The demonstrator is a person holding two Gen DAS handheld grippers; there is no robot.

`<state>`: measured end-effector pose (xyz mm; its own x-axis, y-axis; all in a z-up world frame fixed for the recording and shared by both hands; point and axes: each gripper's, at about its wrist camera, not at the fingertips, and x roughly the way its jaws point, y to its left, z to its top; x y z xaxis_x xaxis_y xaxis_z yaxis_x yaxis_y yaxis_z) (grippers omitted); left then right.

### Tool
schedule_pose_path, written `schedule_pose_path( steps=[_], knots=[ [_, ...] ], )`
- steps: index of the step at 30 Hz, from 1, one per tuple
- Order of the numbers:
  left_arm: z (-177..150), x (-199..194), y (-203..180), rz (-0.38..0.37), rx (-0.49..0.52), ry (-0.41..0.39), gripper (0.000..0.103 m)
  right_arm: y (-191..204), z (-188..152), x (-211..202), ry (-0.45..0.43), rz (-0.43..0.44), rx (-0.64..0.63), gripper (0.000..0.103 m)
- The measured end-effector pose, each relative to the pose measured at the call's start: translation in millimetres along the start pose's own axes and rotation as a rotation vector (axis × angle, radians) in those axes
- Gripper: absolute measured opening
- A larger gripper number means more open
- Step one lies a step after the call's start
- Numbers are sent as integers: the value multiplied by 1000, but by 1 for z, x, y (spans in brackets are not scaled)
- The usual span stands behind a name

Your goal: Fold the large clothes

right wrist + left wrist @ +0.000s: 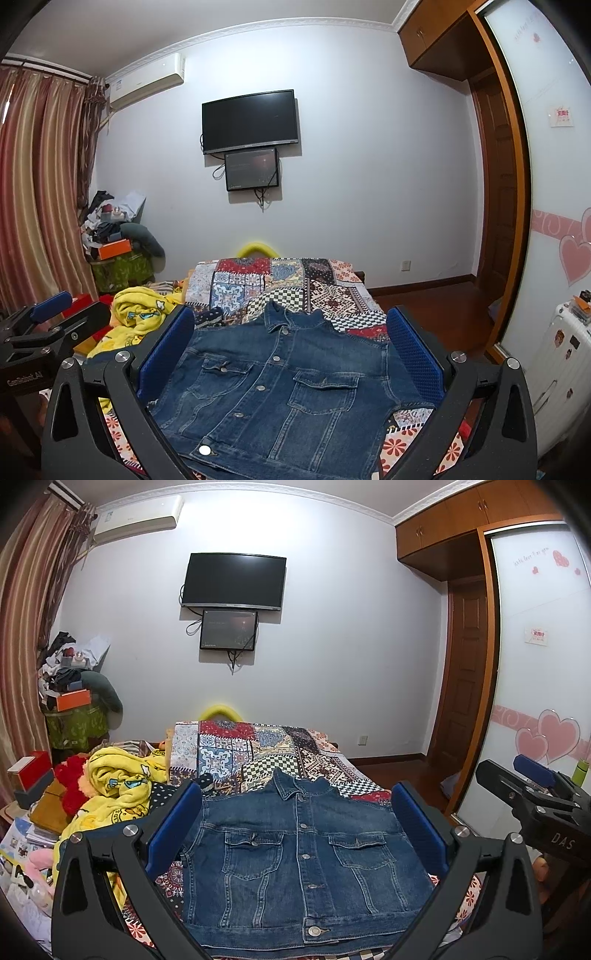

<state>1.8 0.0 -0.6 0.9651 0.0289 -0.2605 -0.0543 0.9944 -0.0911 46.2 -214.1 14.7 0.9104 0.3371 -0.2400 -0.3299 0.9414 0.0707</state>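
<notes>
Probably heavy, stiff denim jacket (295,864) flat on the bed (258,753), best pinched at shoulder seams, with left claw (295,834) and right claw (291,354) both released, empty.

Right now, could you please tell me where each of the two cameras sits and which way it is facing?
Left wrist view: on the left hand-held gripper, looking forward over the blue denim jacket toward the white wall; its open blue-padded fingers show, with the right hand-held gripper beside.
Right wrist view: on the right hand-held gripper, facing likewise; the left hand-held gripper shows at its left edge.
Shared: jacket, patchwork quilt, black wall television.
</notes>
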Motion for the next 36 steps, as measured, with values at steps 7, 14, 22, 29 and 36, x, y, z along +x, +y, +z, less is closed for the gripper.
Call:
schedule_pose_path(
  steps=[7, 14, 22, 29, 36],
  knots=[
    [1, 1, -1, 2, -6, 0, 103, -2, 1, 0, 1, 0, 1, 103],
    [1, 0, 0, 5, -9, -1, 103, -1, 3, 0, 3, 1, 1, 103],
    [0, -1, 0, 4, -8, -6, 103, -1, 3, 0, 2, -1, -1, 103],
    [1, -1, -1, -1, -8, -4, 103, -1, 2, 0, 6, 0, 0, 103],
    [2, -2, -2, 5, -10, -7, 103, -1, 2, 1, 8, 1, -1, 103]
  ],
)
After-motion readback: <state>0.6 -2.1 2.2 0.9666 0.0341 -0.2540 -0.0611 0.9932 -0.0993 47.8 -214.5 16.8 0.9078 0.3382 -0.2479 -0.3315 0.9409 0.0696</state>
